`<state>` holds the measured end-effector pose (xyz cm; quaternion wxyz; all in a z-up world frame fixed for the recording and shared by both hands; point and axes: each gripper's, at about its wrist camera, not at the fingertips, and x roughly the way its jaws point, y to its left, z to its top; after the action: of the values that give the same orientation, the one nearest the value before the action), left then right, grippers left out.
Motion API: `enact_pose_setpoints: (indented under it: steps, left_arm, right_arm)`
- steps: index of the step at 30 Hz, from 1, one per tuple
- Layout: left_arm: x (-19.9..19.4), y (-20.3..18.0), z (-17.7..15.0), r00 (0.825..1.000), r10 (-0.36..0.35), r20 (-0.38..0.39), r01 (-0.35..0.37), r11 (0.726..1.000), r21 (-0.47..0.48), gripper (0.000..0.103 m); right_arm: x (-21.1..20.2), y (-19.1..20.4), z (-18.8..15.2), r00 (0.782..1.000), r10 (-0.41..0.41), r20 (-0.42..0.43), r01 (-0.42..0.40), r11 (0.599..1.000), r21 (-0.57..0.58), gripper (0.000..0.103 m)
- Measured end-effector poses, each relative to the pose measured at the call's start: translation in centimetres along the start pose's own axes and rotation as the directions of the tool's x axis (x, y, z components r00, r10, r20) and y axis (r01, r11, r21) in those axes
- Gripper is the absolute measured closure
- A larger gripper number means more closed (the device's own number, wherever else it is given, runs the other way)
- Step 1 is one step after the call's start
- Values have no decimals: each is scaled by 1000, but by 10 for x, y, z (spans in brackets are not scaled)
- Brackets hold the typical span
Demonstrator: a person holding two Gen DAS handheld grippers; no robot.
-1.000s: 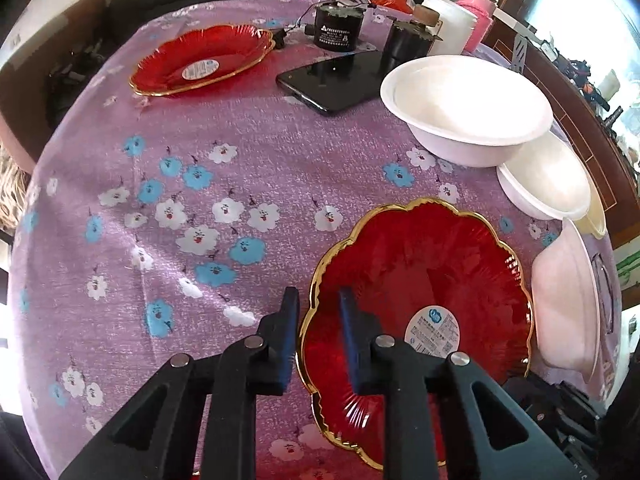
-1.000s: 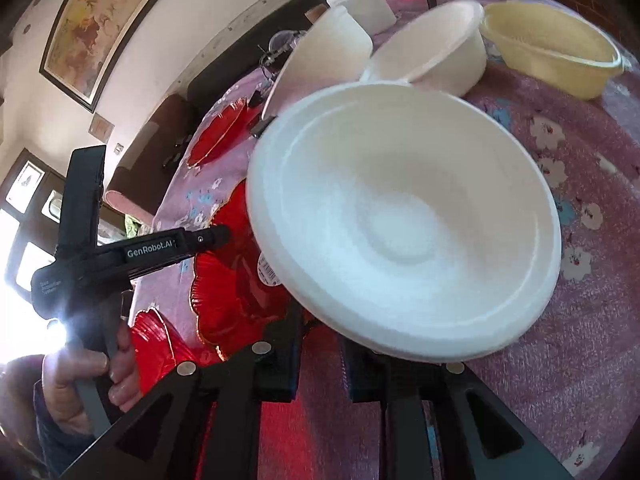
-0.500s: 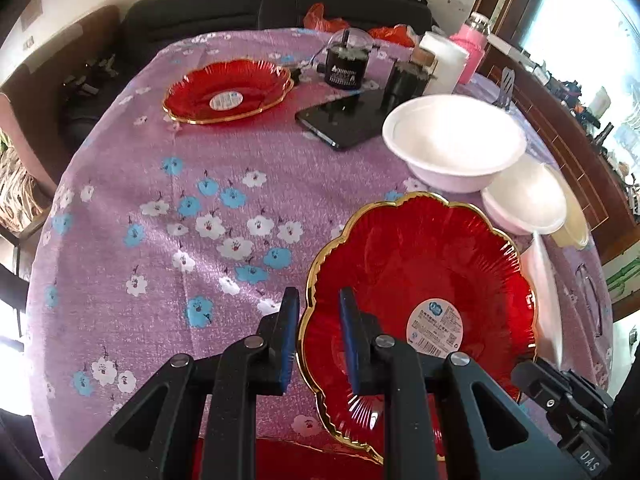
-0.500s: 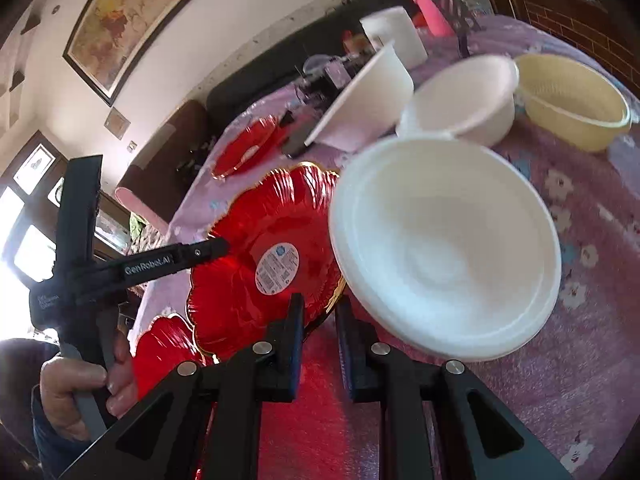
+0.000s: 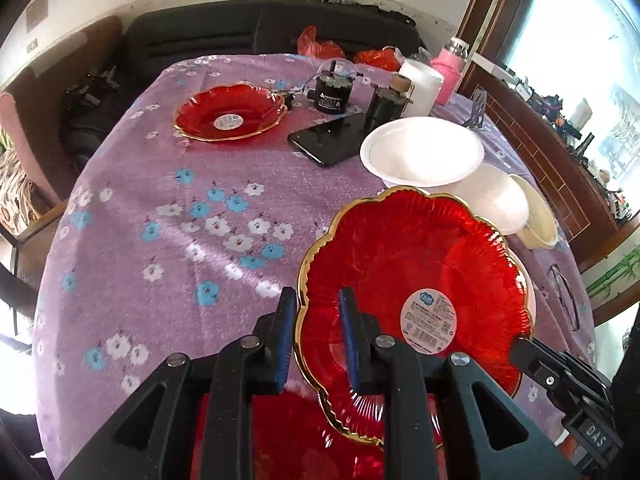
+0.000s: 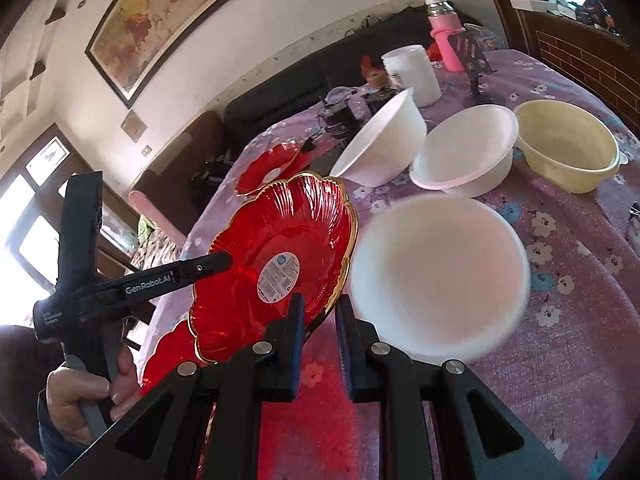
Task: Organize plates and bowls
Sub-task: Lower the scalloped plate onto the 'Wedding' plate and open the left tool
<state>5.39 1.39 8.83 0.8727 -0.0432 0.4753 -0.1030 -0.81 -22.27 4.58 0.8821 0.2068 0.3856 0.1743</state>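
Note:
My left gripper is shut on the near rim of a red gold-edged plate, held tilted above the table. From the right wrist that plate shows with the left gripper at its left edge. My right gripper is shut on the near rim of a white bowl; the bowl's right side is blurred. Behind the held plate only a sliver of that bowl shows. A second red plate lies on the cloth under my fingers, and a third sits far left.
Two white bowls and a cream bowl stand at the right of the purple flowered table. A black phone, dark jars, a white cup and a pink bottle crowd the back. A hand holds the left gripper.
Both grippers have risen. The red plate has come up off the plate beneath it. The white bowl has swung from facing the right camera to lying flatter and looks smaller.

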Motion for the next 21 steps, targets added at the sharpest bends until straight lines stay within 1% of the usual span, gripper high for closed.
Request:
enact_pose_setpoints:
  steps: [5, 12, 18, 21]
  left_arm:
    - [-26, 18, -26, 1000, -5, 28, 5, 1000, -26, 83]
    - [-63, 55, -72, 998, 2, 57, 3, 995, -99, 83]
    - [-86, 80, -116, 997, 49, 57, -40, 988, -152, 83]
    - [-84, 89, -139, 997, 74, 29, -68, 983, -172, 83]
  right_arm:
    - [-2, 14, -10, 999, 44, -27, -45, 998, -35, 86]
    - [3, 45, -33, 989, 108, -100, -119, 986, -114, 86]
    - [16, 67, -56, 973, 144, -182, -174, 971, -164, 86]
    - [26, 75, -69, 962, 146, -229, -188, 966, -178, 86]
